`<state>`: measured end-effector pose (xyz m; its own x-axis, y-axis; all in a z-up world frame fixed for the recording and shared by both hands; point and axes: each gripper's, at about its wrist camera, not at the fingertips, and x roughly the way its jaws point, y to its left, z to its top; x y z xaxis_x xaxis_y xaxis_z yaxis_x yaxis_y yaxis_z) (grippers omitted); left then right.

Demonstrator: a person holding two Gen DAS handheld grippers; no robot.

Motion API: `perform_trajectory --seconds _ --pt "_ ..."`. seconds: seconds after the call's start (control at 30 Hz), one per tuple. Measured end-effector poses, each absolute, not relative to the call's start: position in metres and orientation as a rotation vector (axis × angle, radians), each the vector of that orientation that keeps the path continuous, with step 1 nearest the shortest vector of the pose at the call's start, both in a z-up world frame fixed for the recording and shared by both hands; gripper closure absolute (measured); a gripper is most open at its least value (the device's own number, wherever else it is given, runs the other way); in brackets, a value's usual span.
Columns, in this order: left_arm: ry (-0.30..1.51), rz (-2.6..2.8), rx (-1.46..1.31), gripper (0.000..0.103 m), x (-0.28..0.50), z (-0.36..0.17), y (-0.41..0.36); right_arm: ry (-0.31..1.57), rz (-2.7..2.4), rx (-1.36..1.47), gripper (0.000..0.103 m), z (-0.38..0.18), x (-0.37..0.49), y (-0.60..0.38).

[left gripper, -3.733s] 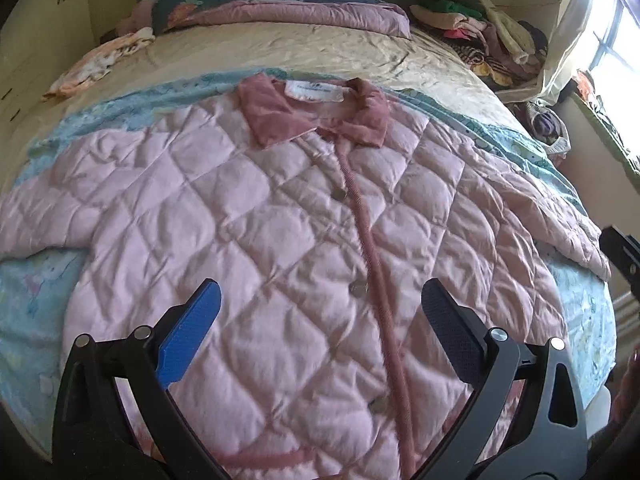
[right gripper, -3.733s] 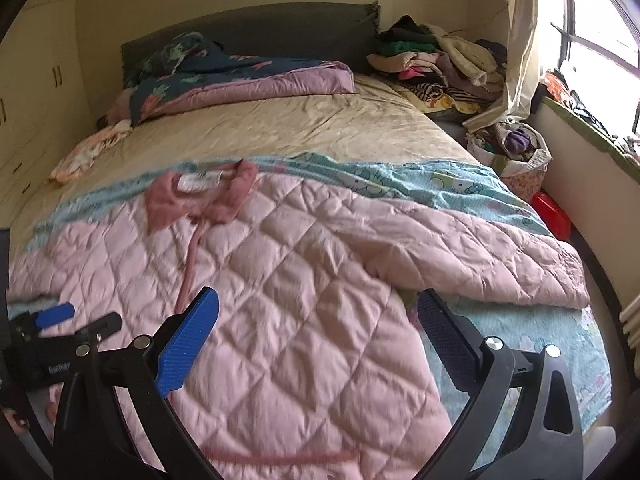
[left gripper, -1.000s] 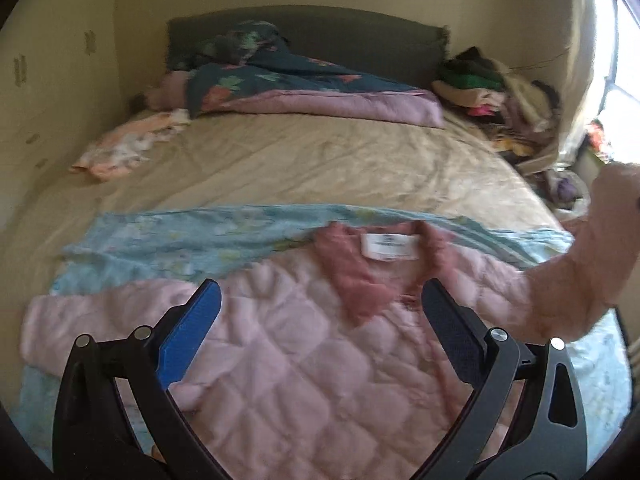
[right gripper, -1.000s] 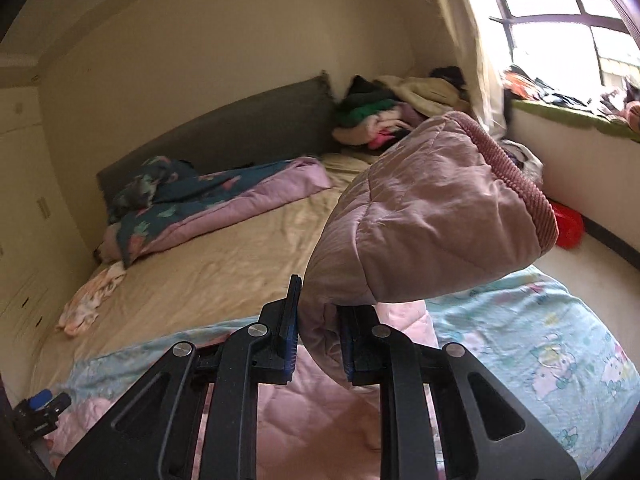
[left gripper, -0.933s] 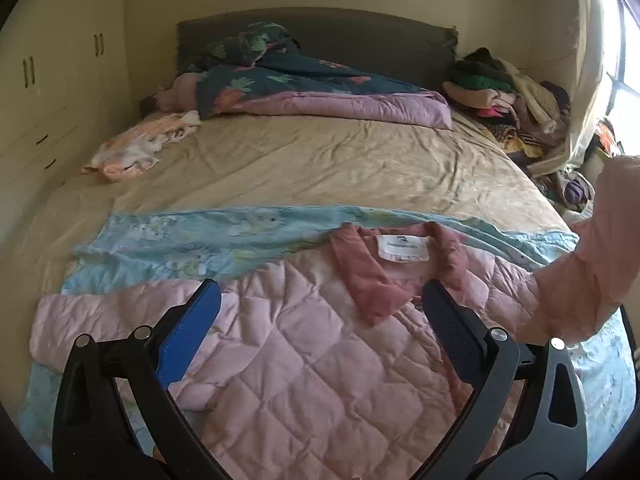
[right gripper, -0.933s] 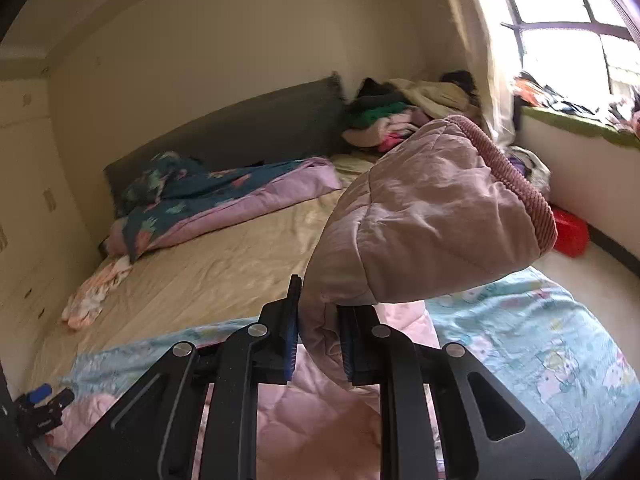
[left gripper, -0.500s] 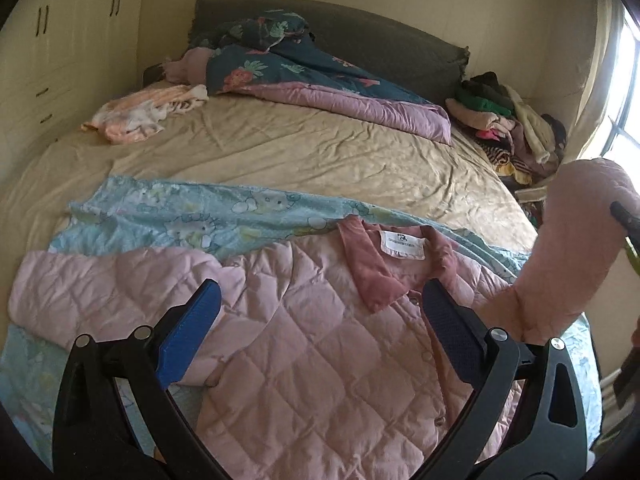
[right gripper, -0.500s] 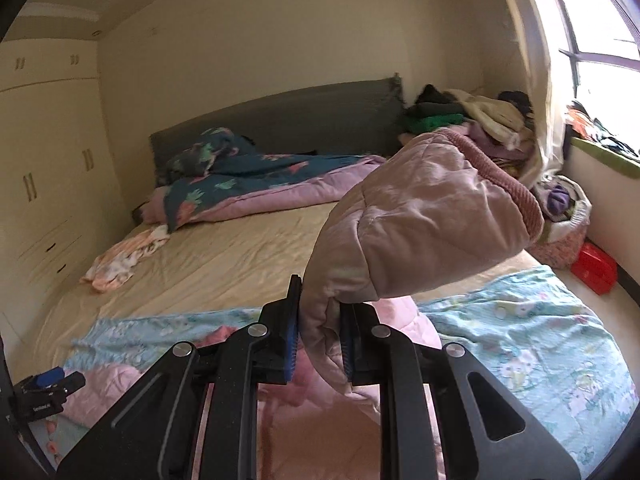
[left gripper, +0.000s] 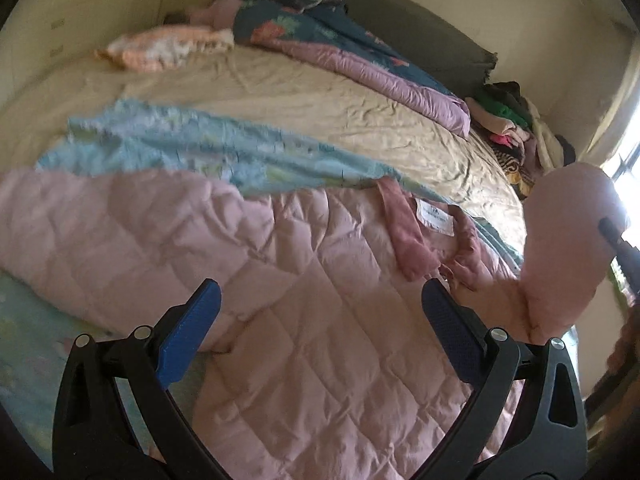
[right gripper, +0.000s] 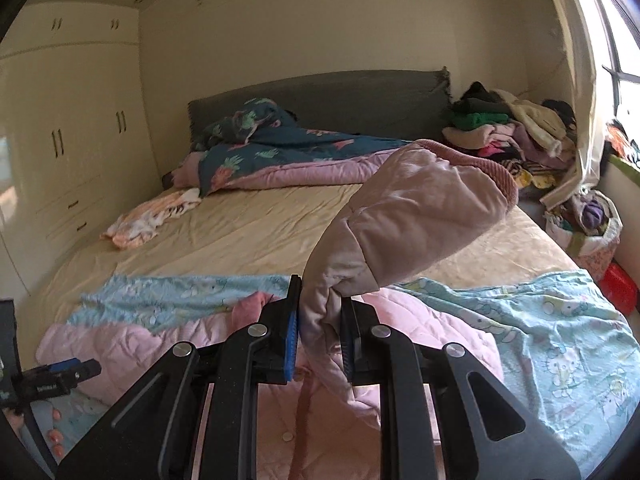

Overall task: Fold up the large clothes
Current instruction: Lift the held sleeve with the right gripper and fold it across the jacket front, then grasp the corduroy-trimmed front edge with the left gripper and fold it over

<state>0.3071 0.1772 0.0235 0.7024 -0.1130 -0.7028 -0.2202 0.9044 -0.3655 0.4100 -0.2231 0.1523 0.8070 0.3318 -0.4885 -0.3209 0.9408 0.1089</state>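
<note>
**Sleeve lifted over the spread jacket**

The pink quilted jacket (left gripper: 320, 320) lies flat on the bed (right gripper: 248, 232), collar (left gripper: 404, 236) toward the headboard (right gripper: 320, 96). The right gripper (right gripper: 320, 344) pinches a sleeve (right gripper: 416, 216), now swung lower than half a second ago. The left gripper (left gripper: 320, 332) hovers wide apart. Only the right view shows the wardrobe (right gripper: 68, 120).

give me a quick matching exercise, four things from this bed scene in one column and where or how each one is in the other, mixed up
Things:
1. right gripper
2. left gripper
3. white label
4. clothes pile

States or places:
A. open, above the jacket's quilted front
B. inside the jacket's collar
C. at the head of the bed by the window
D. shut on the pink sleeve

Pairs: 1-D, 2-A, 3-B, 4-C
</note>
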Motion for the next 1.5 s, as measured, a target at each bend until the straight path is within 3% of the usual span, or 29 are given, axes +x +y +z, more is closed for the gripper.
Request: perform_trajectory --seconds 0.6,0.83,1.03,1.13,1.2,1.23,1.27,1.33,1.4,1.43,1.5 --pt "0.829 -0.095 -0.745 0.009 0.327 -0.011 0.195 0.621 0.482 -0.232 0.084 0.053 0.386 -0.133" --pt "0.844 -0.155 -0.793 0.009 0.329 -0.017 0.184 0.72 0.574 -0.335 0.068 0.012 0.362 -0.098" --pt "0.89 -0.229 -0.805 0.009 0.336 -0.032 0.166 0.772 0.623 -0.408 0.03 -0.012 0.341 -0.082" --pt "0.923 -0.245 -0.814 0.01 0.341 -0.045 0.157 0.765 0.637 -0.367 0.026 -0.006 0.334 -0.093" --pt "0.945 -0.231 -0.799 0.018 0.343 -0.052 0.151 0.766 0.627 -0.315 0.026 0.001 0.333 -0.109" --pt "0.952 -0.224 -0.783 0.033 0.345 -0.054 0.148 0.766 0.622 -0.296 0.025 0.005 0.335 -0.117" --pt "0.955 -0.217 -0.772 0.039 0.346 -0.057 0.145 0.764 0.613 -0.276 0.025 0.008 0.335 -0.126" --pt "0.973 -0.221 -0.761 0.04 0.35 -0.064 0.138 0.758 0.576 -0.242 0.025 0.016 0.335 -0.149" --pt "0.976 -0.225 -0.745 0.049 0.352 -0.068 0.132 0.756 0.541 -0.223 0.025 0.02 0.335 -0.172" --pt "0.973 -0.225 -0.724 0.064 0.352 -0.069 0.129 0.755 0.524 -0.215 0.025 0.022 0.335 -0.184" --pt "0.971 -0.229 -0.704 0.074 0.352 -0.069 0.126 0.754 0.475 -0.204 0.025 0.024 0.336 -0.212"
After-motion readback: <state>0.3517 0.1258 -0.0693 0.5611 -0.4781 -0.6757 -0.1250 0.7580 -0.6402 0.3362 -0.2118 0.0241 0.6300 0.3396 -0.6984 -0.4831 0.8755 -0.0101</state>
